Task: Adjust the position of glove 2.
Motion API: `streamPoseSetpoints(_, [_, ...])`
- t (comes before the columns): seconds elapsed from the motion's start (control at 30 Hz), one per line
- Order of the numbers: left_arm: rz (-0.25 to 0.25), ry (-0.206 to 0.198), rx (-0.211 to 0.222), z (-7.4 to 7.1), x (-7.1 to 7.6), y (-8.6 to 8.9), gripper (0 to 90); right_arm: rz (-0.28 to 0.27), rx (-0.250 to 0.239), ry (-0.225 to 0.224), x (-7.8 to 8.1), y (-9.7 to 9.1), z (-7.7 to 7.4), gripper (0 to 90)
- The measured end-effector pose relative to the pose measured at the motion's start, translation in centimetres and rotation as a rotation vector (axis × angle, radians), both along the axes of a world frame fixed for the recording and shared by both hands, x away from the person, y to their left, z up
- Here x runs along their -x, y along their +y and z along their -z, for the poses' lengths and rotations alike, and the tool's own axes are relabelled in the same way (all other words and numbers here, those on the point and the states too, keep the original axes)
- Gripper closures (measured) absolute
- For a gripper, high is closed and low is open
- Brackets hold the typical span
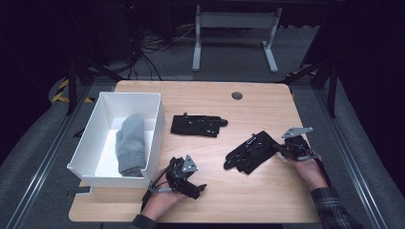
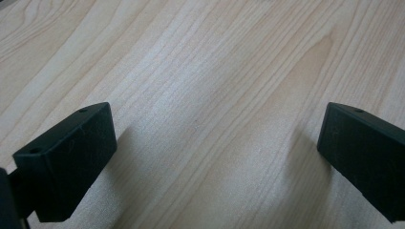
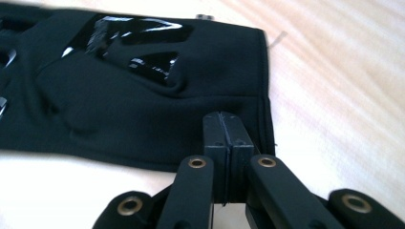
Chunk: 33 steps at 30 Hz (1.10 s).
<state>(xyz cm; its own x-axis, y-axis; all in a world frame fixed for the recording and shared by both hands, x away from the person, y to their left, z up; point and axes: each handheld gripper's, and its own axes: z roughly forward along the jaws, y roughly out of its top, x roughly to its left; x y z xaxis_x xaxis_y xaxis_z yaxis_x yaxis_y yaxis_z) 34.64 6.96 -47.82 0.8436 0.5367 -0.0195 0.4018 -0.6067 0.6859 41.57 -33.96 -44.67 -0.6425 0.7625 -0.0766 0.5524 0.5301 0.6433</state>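
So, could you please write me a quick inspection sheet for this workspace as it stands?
Surface: wooden table, with a grey round cap near its far edge.
Job's things: grey mitten lying in the white bin; one black glove mid-table; a second black glove further right.
Clutter: nothing seen.
Grippers: left gripper open over bare wood, holding nothing; right gripper shut at the second glove's cuff edge.
Cables: a tangle on the floor beyond the table.
Surroundings: dark room, white desk legs behind, yellow-black tape on the floor at left.
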Motion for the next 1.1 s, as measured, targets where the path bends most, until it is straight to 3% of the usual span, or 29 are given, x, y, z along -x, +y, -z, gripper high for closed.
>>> streamPoseSetpoints(0.23, [-0.001, 0.000, 0.000, 0.0, 0.0, 0.0, 0.0, -0.039, 0.000, 0.033, 3.9, -0.1, -0.1, 90.0])
streamPoseSetpoints(0.33, [-0.003, 0.001, 0.001, 0.0, 0.0, 0.0, 0.0, -0.058, -0.001, 0.041, 4.8, 0.2, -0.1, 90.0])
streamPoseSetpoints(0.57, [-0.005, -0.001, 0.001, 0.0, 0.1, 0.0, 0.0, -0.165, -0.022, 0.067, 8.3, 1.7, 0.0, 90.0])
streamPoseSetpoints(0.63, [-0.005, -0.001, 0.001, 0.0, 0.1, 0.0, 0.0, -0.175, -0.025, 0.071, 8.7, 1.9, 0.0, 90.0])
streamPoseSetpoints(0.7, [-0.005, -0.001, 0.001, 0.0, 0.1, 0.0, 0.0, -0.211, -0.018, 0.053, 9.6, 2.7, -0.2, 90.0])
streamPoseSetpoints(0.83, [-0.005, -0.001, 0.000, 0.0, 0.1, 0.0, 0.0, -0.214, -0.069, 0.015, 9.2, 3.1, -1.0, 90.0])
streamPoseSetpoints(1.1, [-0.005, -0.001, 0.000, 0.0, 0.1, 0.0, 0.0, -0.255, -0.140, -0.037, 4.6, 6.7, -2.3, 90.0])
